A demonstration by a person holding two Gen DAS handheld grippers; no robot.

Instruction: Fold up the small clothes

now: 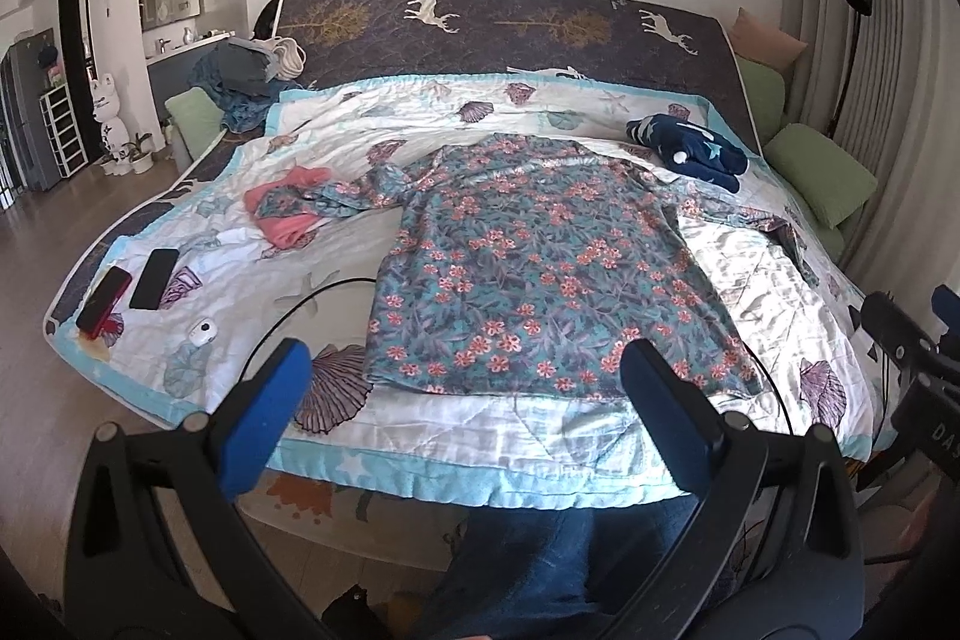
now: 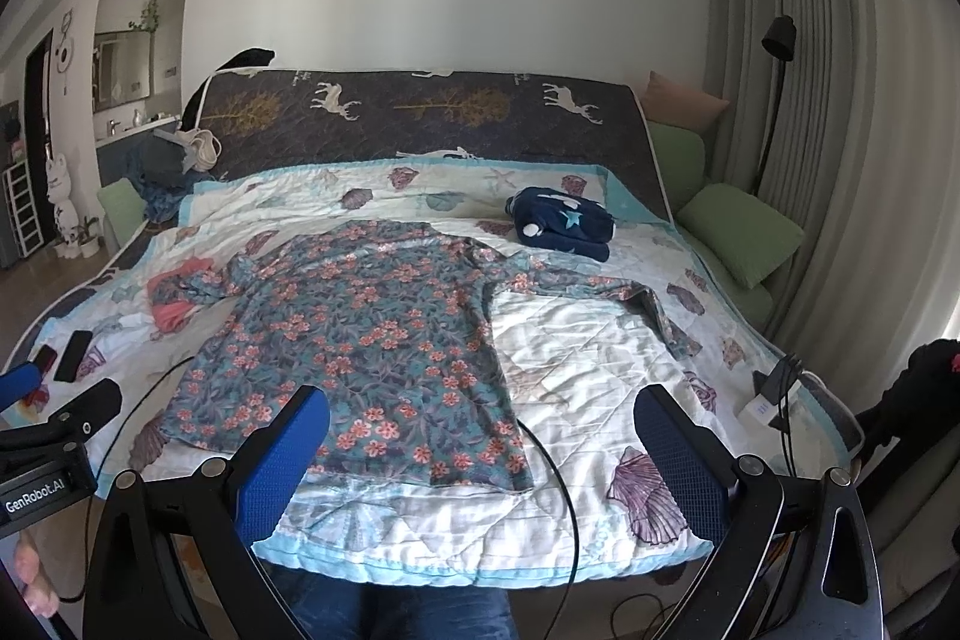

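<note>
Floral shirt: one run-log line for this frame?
floral shirt spread flat on quilt, unfolded | left gripper open, empty | right gripper open, empty

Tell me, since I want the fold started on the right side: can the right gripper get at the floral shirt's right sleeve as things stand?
Probably yes. The right gripper is open and empty, and the floral shirt has its right sleeve spread on bare quilt, nothing on it.

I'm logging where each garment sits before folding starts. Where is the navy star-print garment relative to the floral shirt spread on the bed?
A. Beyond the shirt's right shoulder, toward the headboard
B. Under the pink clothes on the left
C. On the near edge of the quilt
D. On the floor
A: the navy star-print garment lies bundled beyond the right shoulder of the floral shirt, toward the headboard.
</note>
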